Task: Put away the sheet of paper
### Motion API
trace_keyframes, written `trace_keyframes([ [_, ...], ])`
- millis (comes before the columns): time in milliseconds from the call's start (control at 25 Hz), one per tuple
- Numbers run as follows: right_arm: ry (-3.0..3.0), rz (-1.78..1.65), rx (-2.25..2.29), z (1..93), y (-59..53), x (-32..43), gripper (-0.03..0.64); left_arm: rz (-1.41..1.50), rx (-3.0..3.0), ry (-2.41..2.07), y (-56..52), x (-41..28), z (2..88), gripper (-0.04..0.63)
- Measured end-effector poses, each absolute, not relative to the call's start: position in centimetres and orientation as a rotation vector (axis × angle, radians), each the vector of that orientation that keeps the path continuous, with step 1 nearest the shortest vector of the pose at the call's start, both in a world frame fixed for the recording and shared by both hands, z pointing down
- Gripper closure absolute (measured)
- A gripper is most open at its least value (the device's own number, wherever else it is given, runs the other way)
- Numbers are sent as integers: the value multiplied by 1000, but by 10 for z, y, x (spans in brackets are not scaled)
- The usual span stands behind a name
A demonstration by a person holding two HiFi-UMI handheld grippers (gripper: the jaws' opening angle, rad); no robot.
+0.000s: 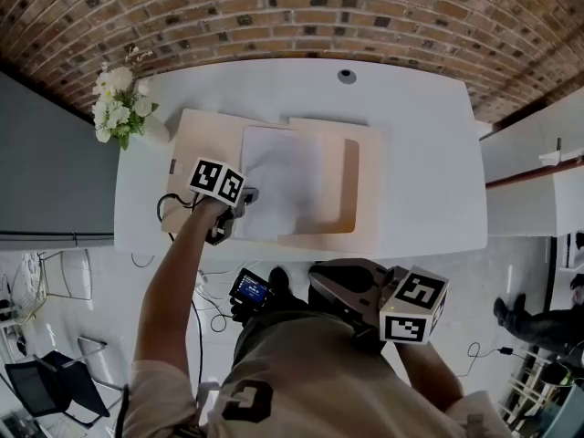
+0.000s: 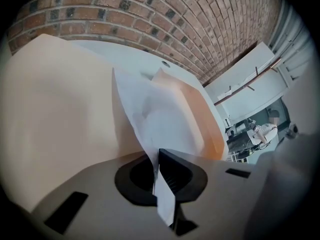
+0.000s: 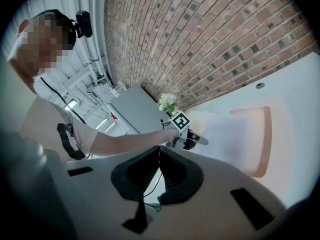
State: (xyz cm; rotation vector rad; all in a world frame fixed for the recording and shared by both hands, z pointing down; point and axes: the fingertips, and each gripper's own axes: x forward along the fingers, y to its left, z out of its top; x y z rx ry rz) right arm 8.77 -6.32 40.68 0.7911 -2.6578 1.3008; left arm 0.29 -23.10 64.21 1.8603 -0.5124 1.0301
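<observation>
My left gripper [image 2: 157,155] is clamped tight on the sheet of paper [image 2: 162,119]; the near edge runs right through the closed jaws and pokes out behind them. My right gripper [image 3: 159,150] has its jaws together with nothing in them. It is pulled back close to my body, off the table's near edge.

The surface is a white table [image 1: 429,153] against a brick wall [image 1: 274,7]. A tan folder [image 1: 367,199] lies open across the middle. There's a bunch of white flowers [image 1: 117,108] at the table's left end, a small round grommet [image 1: 347,76] near the far edge, and a dark cable [image 1: 168,210] looping off the left front. Beyond that I see grey floor and white partitions.

The paper lies on the open folder, just right of the left gripper, pinched at its lower left edge and lifted there. Its right side may sit under the folder's flap, but that's hard to tell from the head view.
</observation>
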Motion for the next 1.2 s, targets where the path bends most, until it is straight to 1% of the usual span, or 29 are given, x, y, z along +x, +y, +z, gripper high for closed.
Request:
trace_keyframes([
  [800,-2660,1298,808,407,-65,113,594,1004,1845,-456,-218,62,644,580],
  [1200,-2669,1324,746,412,-73,125,594,974,1821,-446,-211,81,643,580],
])
